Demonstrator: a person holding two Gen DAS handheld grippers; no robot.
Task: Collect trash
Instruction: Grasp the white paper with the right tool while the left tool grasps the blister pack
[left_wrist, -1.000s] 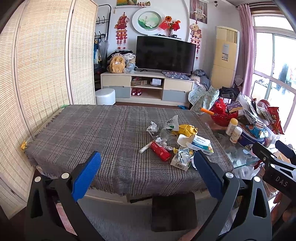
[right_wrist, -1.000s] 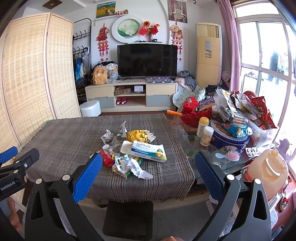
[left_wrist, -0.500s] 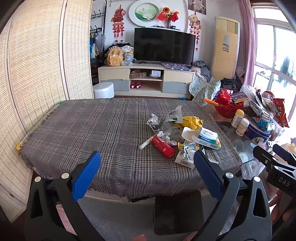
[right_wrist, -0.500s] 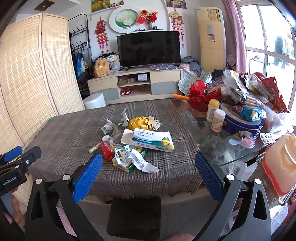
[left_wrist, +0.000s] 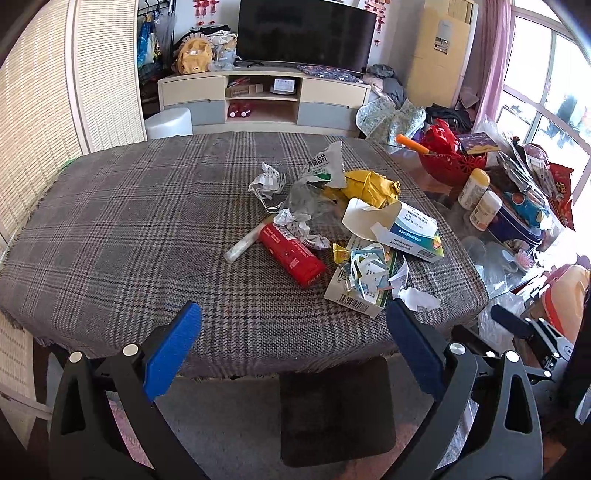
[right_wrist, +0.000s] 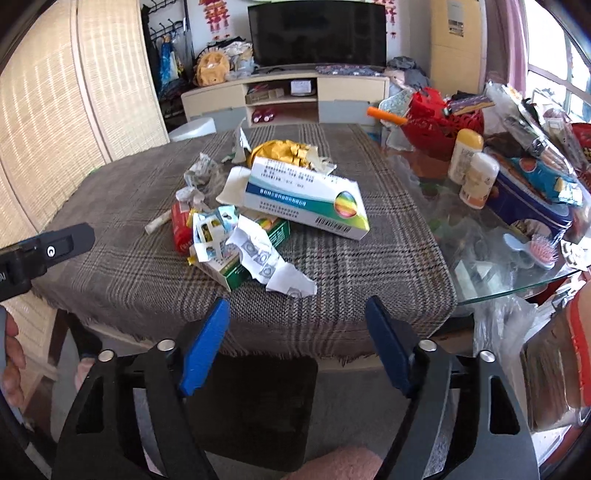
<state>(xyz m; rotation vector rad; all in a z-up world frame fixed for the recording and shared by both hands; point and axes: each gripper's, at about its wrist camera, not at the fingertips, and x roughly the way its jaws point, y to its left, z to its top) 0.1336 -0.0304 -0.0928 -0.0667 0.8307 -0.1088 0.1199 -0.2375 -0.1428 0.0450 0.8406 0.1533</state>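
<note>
A heap of trash lies on the plaid tablecloth (left_wrist: 129, 221): a red packet (left_wrist: 291, 254), a white medicine box (left_wrist: 410, 230), a torn green-and-white carton (left_wrist: 356, 286), crumpled paper (left_wrist: 267, 179) and a yellow wrapper (left_wrist: 369, 184). In the right wrist view the medicine box (right_wrist: 306, 199), the carton (right_wrist: 236, 258) and a torn paper strip (right_wrist: 273, 266) lie just ahead. My left gripper (left_wrist: 293, 332) is open and empty above the table's near edge. My right gripper (right_wrist: 297, 325) is open and empty, short of the paper strip.
A dark stool (left_wrist: 336, 410) stands below the near table edge. Right of the cloth, the glass table (right_wrist: 517, 273) holds bottles (right_wrist: 476, 181), a blue tin (right_wrist: 532, 206), a hairbrush (right_wrist: 535, 253) and a red basket (right_wrist: 443, 125). A TV stand (left_wrist: 266, 96) is behind.
Both grippers have moved forward and tilted down toward the trash heap, which looks larger and closer. Both stay open and empty.
</note>
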